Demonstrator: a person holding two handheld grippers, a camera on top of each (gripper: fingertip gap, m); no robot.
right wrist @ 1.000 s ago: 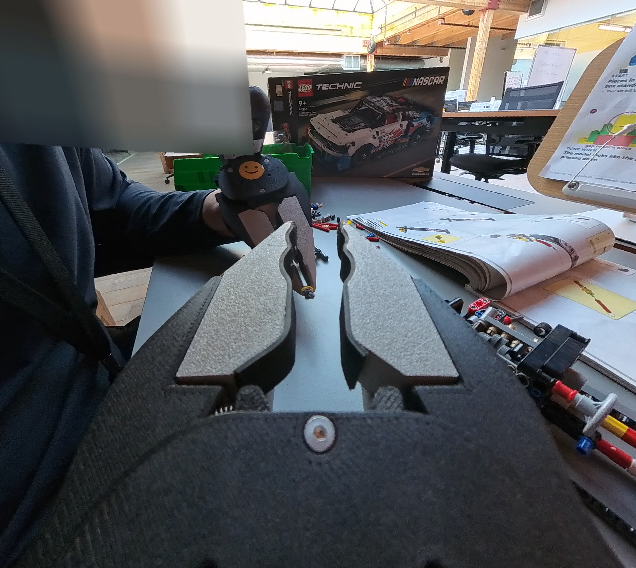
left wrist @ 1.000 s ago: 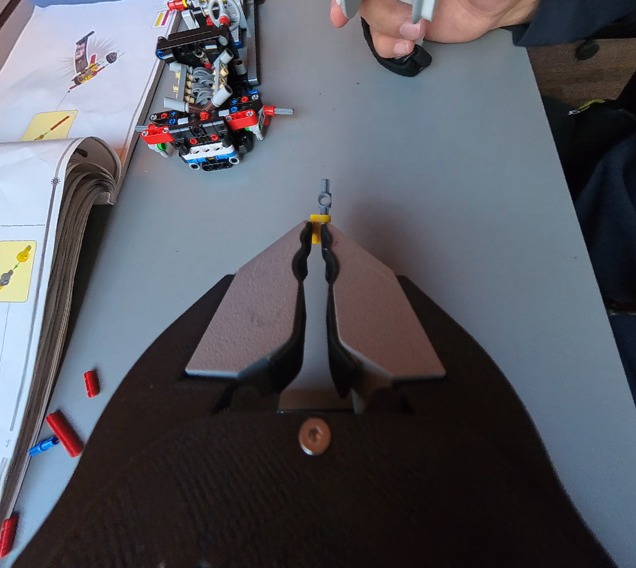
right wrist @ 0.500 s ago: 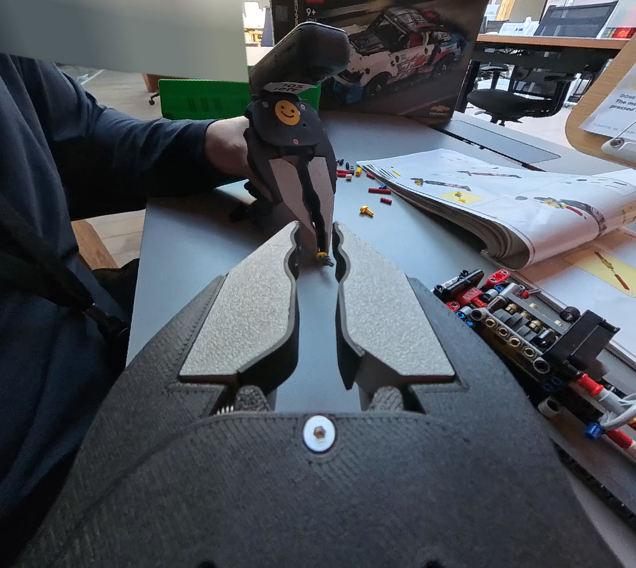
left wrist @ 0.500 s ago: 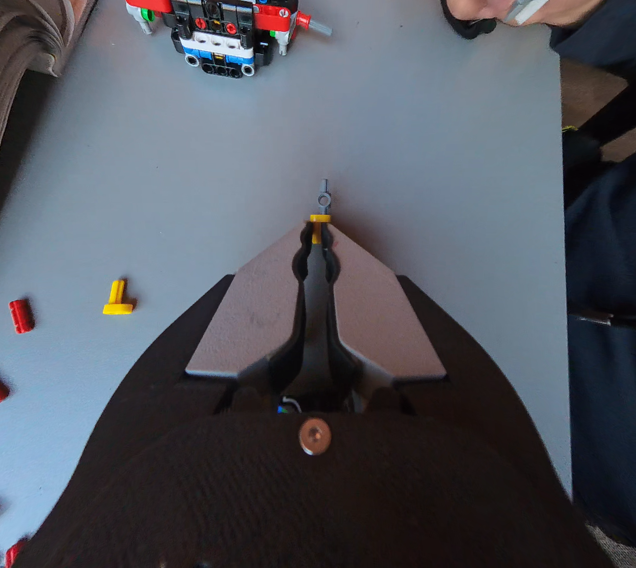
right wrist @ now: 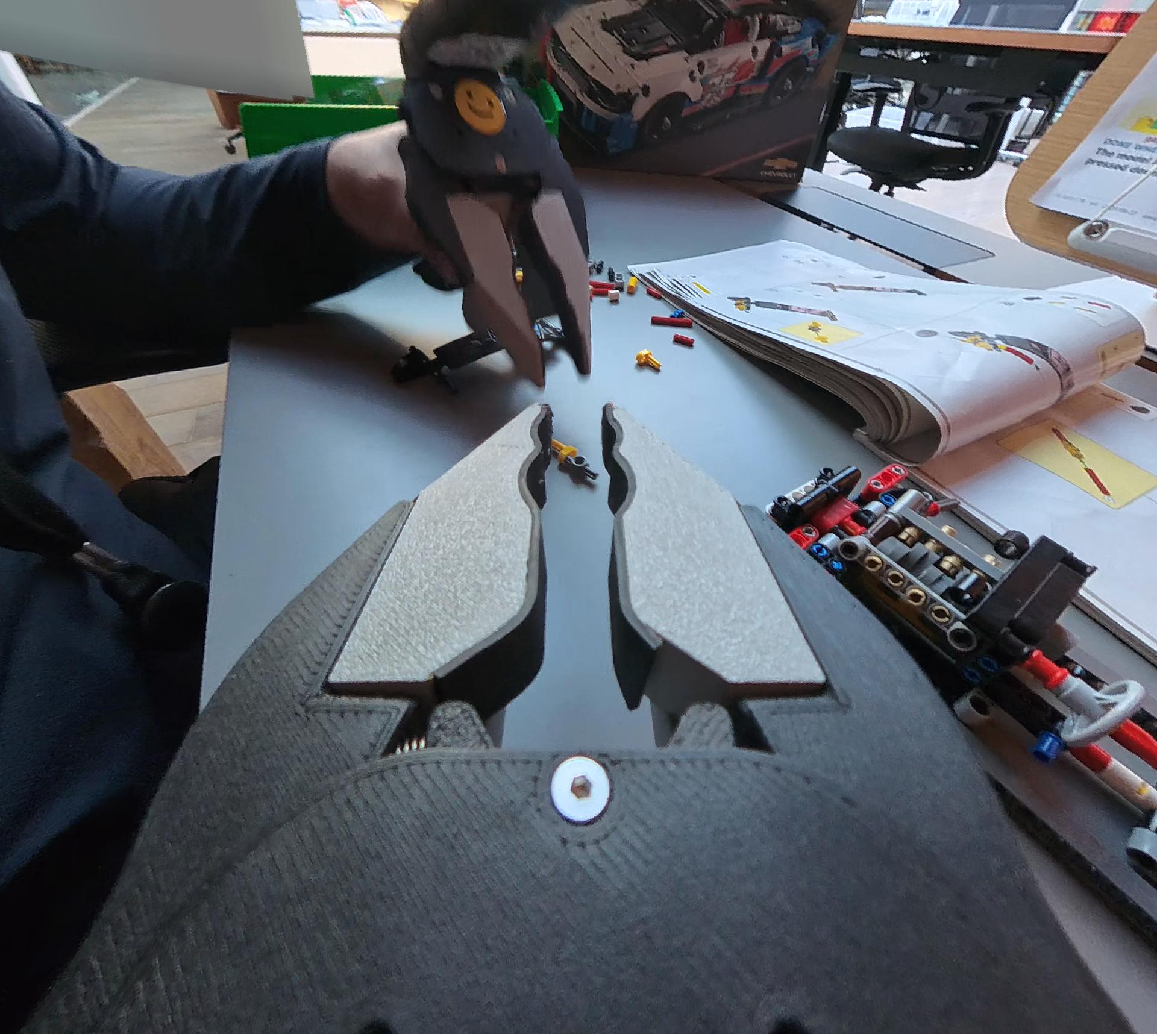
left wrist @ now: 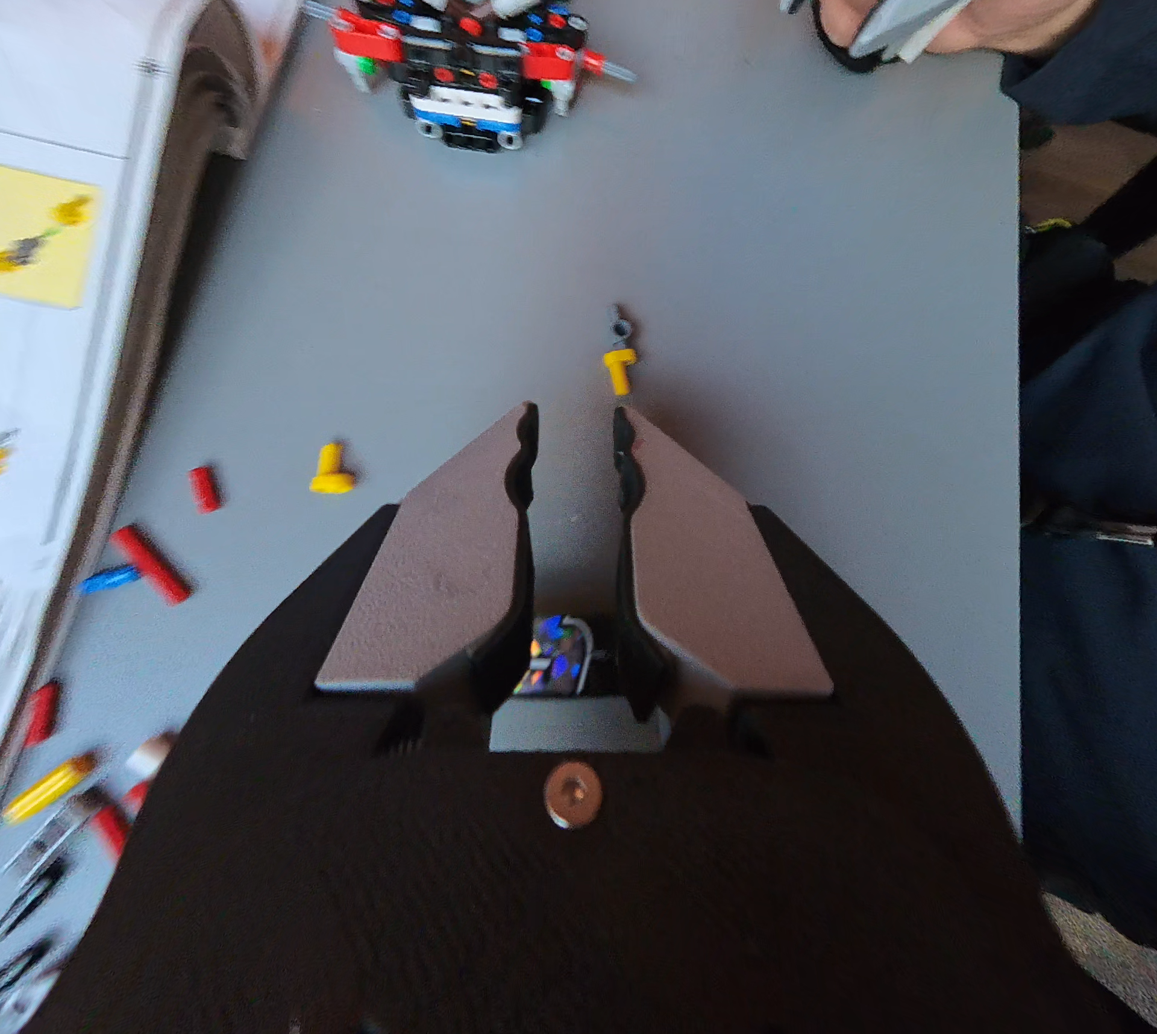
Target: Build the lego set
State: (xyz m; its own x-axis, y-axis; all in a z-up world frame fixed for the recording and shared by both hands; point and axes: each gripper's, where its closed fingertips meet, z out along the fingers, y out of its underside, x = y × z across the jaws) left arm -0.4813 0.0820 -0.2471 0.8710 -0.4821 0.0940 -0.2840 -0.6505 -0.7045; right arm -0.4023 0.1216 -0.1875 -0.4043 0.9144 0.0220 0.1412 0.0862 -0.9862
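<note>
— What have the left tongs [left wrist: 576,409] got?

— Nothing. They stand apart over the grey bench [left wrist: 782,253], bare. Just ahead of the right-hand tip lies a small yellow pin [left wrist: 620,371] joined to a little grey connector [left wrist: 620,326], clear of both pads.

— And the right tongs [right wrist: 576,409]?

— Parted as well, bare too. That same yellow-and-grey piece lies on the bench between the tips, beside the left pad; I can't tell whether it touches it.

— Anything to the side?

— Left of the left tongs, another yellow pin [left wrist: 330,468], red pins [left wrist: 205,489] and a blue one [left wrist: 106,578]. Farther left, an open instruction booklet [left wrist: 94,83].

— Farther off?

— Ahead, a half-built brick car chassis [left wrist: 469,46]. Beyond the right tongs, a model-car box [right wrist: 720,33] stands at the bench's far edge.
</note>
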